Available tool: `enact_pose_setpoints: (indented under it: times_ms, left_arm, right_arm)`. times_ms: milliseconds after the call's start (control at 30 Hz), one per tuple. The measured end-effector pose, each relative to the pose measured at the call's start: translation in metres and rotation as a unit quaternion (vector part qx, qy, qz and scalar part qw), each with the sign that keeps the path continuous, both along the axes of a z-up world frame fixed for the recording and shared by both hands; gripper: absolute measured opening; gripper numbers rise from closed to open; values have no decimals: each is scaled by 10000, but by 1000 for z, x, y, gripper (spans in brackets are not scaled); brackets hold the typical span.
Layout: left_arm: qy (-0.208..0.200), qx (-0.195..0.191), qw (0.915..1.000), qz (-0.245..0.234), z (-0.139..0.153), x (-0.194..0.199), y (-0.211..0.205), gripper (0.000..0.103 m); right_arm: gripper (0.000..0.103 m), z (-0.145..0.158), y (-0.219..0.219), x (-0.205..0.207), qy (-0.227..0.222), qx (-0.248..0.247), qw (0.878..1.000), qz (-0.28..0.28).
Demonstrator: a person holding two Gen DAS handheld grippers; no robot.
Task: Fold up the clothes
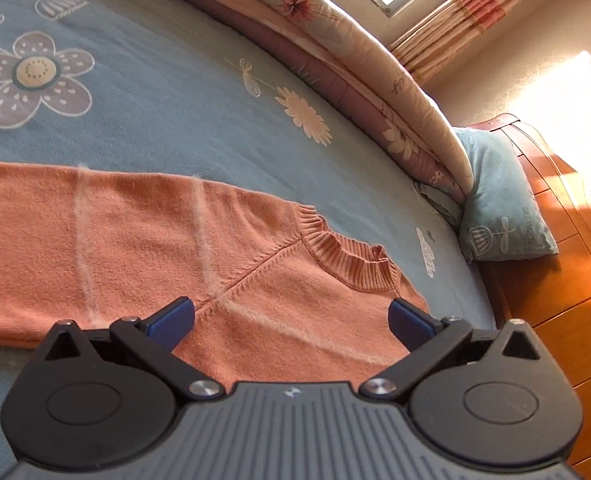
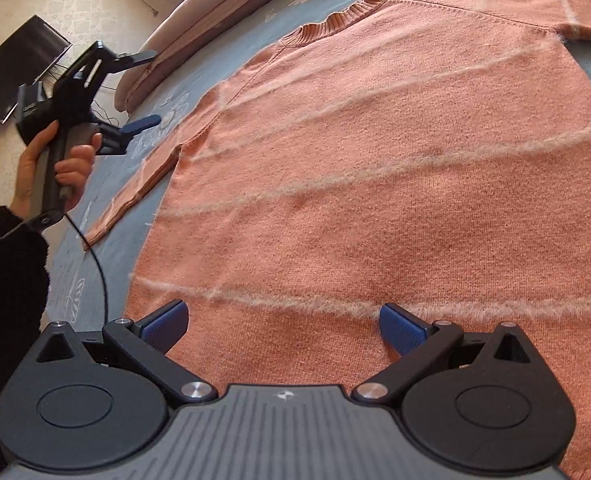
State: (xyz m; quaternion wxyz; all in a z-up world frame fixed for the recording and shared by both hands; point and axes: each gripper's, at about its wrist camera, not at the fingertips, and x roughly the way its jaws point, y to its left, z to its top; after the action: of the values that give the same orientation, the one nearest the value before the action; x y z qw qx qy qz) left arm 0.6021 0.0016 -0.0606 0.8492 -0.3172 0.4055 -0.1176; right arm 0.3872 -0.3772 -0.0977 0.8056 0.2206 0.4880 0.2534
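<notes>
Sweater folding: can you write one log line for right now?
sweater: flat on bed, unfolded | left gripper: open | right gripper: open

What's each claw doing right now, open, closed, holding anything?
Left claw: open, empty, poised over the sweater near its collar.
Right claw: open, empty, poised over the sweater's lower body.
</notes>
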Motion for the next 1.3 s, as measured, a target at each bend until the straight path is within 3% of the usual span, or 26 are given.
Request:
enact_pose_setpoints:
  times_ms: [100, 267, 333, 433, 633, 800, 933, 1133, 1300]
  left_arm:
    - [266, -159, 9994, 139, -23, 6, 6, 102]
    - [253, -315, 9990, 178, -44, -11, 28, 101]
    - [289, -500, 9978, 323, -40, -15, 41, 100]
    - [133, -336, 9974, 629, -17, -17, 55, 100]
    - [-148, -193, 9981, 568, 5, 27, 48, 101]
    - [-227, -30, 9990, 376, -10, 83, 20, 101]
    - [-156, -274, 9991, 290, -28, 108, 11, 101]
    - [-106, -110, 9995, 282, -46, 112, 21, 101]
    - [-144, -248, 9992, 296, -47, 100, 45, 101]
  right_arm:
    - [103, -1, -4, 2, 41, 87, 10000, 9]
    - [103, 0, -5, 0, 43, 106, 9999, 2]
    - [103, 1, -4, 0, 27, 76, 10000, 20]
    - [103, 1, -5, 0, 32, 85, 10000, -16]
    - [103, 1, -5, -2, -40, 67, 10000, 1]
    - [103, 1, 1, -6, -267, -155, 9991, 291]
    - [103, 0, 0, -6, -354, -155, 9985, 382]
    - [103, -1, -4, -5, -309, -6, 9990, 321]
    - [103, -1, 0, -7, -401, -98, 9985, 357]
